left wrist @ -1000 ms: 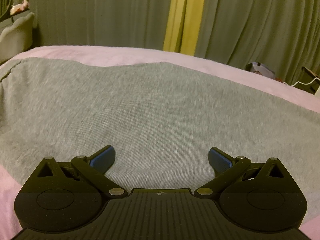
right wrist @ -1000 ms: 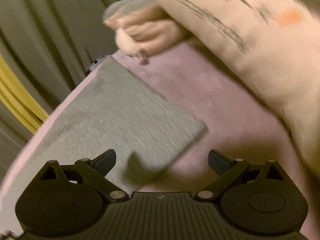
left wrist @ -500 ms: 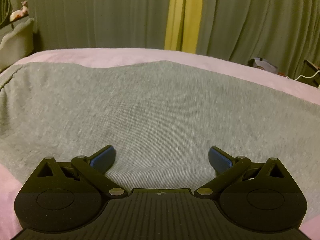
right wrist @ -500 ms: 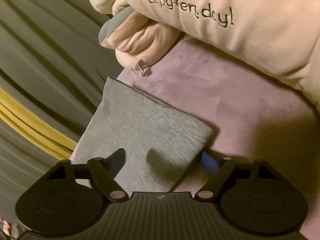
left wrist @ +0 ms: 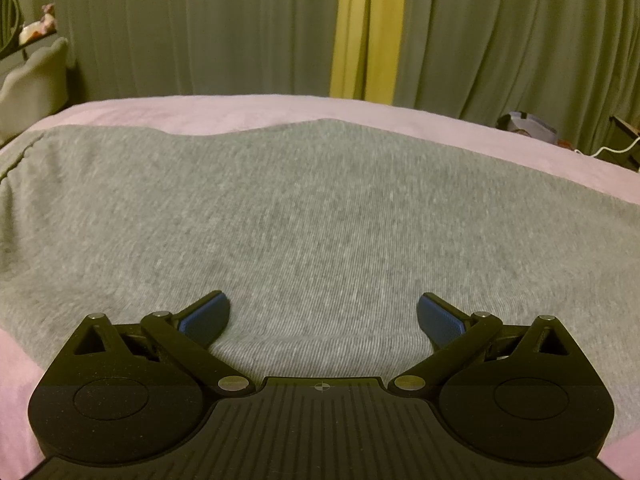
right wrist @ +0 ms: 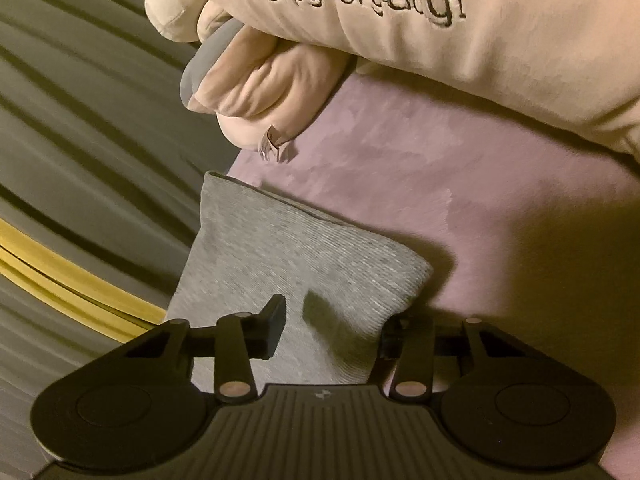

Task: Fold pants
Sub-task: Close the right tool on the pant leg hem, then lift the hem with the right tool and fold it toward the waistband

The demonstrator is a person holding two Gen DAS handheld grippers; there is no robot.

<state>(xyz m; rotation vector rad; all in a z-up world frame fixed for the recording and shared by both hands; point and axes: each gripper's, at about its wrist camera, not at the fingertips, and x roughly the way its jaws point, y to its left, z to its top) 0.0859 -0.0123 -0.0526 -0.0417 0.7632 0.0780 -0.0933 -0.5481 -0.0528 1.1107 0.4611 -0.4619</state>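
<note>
Grey knit pants [left wrist: 304, 216] lie spread flat across the pink bed cover [left wrist: 224, 108]. My left gripper [left wrist: 322, 314] hovers low over their wide part, open, with only flat cloth under its blue pads. In the right wrist view the narrow leg end of the pants [right wrist: 288, 256] reaches the bed's edge. My right gripper [right wrist: 336, 322] is down at that leg end and its jaws are closing. The near corner of the cloth lies between the fingers [right wrist: 276, 316], but a wide gap remains and no pad visibly presses on it.
A cream plush pillow with stitched lettering [right wrist: 440, 52] lies on the bed just beyond the leg end. Green curtains with a yellow strip [left wrist: 368, 28] hang behind the bed. A pale chair [left wrist: 36, 80] stands at the far left, and small items with a white cable [left wrist: 528, 128] at the far right.
The right gripper has rolled and sunk toward the leg end, and its jaws have narrowed around the cloth's corner. The left gripper has stayed where it was, open.
</note>
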